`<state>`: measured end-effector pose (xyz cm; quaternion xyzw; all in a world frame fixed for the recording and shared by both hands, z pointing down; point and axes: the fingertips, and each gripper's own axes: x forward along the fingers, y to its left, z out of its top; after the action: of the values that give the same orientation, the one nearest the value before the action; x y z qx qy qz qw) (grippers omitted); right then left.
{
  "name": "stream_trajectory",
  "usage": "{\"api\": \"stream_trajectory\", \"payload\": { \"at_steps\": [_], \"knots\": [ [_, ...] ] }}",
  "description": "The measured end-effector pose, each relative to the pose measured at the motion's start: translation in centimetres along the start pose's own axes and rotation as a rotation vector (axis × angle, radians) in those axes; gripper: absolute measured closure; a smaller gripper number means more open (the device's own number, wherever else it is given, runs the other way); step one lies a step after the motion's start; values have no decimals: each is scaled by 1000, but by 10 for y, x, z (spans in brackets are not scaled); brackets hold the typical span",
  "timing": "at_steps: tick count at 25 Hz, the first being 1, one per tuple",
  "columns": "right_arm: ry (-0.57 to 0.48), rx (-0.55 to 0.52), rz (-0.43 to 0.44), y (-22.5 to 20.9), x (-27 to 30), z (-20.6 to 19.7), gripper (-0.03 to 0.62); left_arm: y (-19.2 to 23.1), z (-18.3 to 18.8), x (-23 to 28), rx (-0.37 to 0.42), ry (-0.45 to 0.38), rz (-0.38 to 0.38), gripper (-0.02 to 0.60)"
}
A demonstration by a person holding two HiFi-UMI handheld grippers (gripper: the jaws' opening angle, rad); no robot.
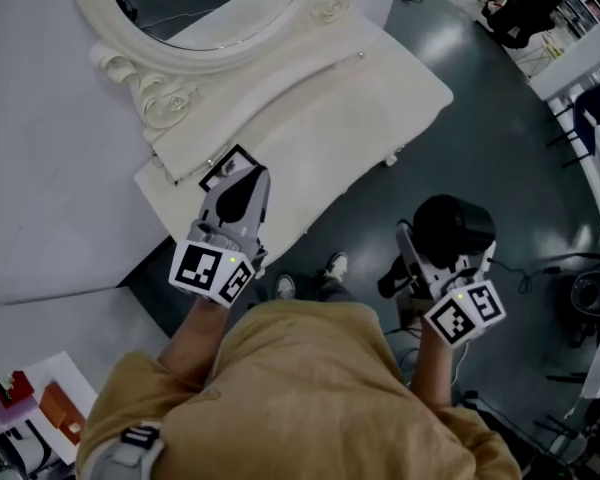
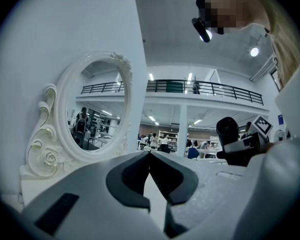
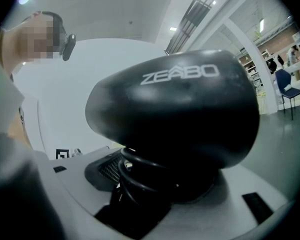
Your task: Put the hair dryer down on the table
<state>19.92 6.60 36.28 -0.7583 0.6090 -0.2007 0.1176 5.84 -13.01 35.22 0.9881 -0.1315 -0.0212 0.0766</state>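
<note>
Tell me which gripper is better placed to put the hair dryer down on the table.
Right: the right gripper holds the hair dryer, beside the table. The left gripper is shut and empty.

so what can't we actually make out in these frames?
- Right claw pads: right gripper view, covered by the hair dryer body and its coiled cord.
- Hair dryer handle: head view, hidden under the dryer's own body and the claw.
- Mirror top: head view, cut off by the upper edge.
- Small objects at lower left: head view, too small to name and partly cut by the edge.
</note>
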Motion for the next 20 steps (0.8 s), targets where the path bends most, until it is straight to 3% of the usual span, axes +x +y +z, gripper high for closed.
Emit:
{"api": "stream_trajectory", "payload": {
  "at_steps": [7,12,20],
  "knots": [
    [45,13,59,-46,46,15,326,6,5,37,26,-4,81,578],
    [91,-7,116,-57,84,17,326,21,5,49,29,-10,151,578],
    [158,-41,144,-78,127,13,326,30,11,70,32,-21,198,578]
  ]
}}
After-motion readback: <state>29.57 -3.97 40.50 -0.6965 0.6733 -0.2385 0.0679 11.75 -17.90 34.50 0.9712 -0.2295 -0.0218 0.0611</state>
